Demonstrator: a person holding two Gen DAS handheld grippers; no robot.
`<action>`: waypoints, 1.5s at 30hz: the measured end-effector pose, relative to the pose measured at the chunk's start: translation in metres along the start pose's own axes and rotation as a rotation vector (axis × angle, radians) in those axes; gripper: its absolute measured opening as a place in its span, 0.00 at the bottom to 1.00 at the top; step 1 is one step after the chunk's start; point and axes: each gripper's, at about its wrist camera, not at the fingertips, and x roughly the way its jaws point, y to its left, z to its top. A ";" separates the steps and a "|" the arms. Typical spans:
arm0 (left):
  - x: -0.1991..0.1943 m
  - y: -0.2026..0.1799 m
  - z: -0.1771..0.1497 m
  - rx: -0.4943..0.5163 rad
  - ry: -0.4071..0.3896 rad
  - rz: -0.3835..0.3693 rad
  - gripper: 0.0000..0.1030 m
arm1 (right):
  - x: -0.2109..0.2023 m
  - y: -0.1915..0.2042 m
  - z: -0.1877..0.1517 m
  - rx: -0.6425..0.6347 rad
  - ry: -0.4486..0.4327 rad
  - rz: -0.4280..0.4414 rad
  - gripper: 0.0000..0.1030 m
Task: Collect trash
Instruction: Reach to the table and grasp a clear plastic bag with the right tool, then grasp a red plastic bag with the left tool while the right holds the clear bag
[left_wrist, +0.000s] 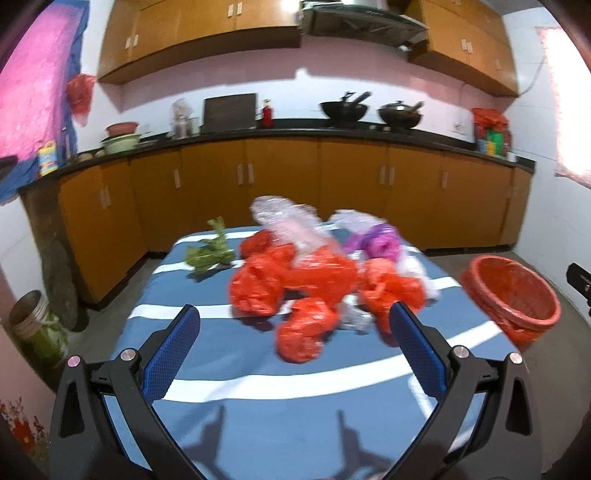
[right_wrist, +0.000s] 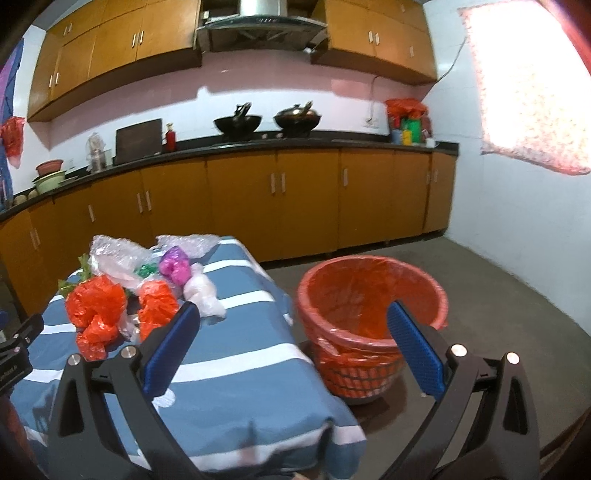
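A heap of crumpled plastic bags lies on a table with a blue and white striped cloth (left_wrist: 236, 354): red bags (left_wrist: 295, 284), a purple bag (left_wrist: 380, 240), clear bubble wrap (left_wrist: 284, 218) and a green scrap (left_wrist: 210, 251). My left gripper (left_wrist: 295, 317) is open and empty, just short of the heap. A red bin (right_wrist: 369, 306) lined with a red bag stands on the floor right of the table. My right gripper (right_wrist: 291, 317) is open and empty above the table's right edge, by the bin. The heap also shows in the right wrist view (right_wrist: 122, 295).
Orange kitchen cabinets (left_wrist: 280, 184) with a black counter run along the back wall, with two woks (left_wrist: 343, 109) on it. A glass jar (left_wrist: 37, 328) stands on the floor at the left. Grey floor (right_wrist: 498, 295) lies around the bin.
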 end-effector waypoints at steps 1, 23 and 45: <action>0.004 0.007 0.000 -0.009 0.008 0.011 0.98 | 0.008 0.003 0.002 0.000 0.011 0.014 0.96; 0.109 0.076 0.018 -0.009 0.137 0.141 0.98 | 0.205 0.082 0.017 -0.087 0.298 0.217 0.77; 0.158 0.058 0.023 0.049 0.222 0.018 0.76 | 0.245 0.099 -0.013 -0.117 0.440 0.268 0.22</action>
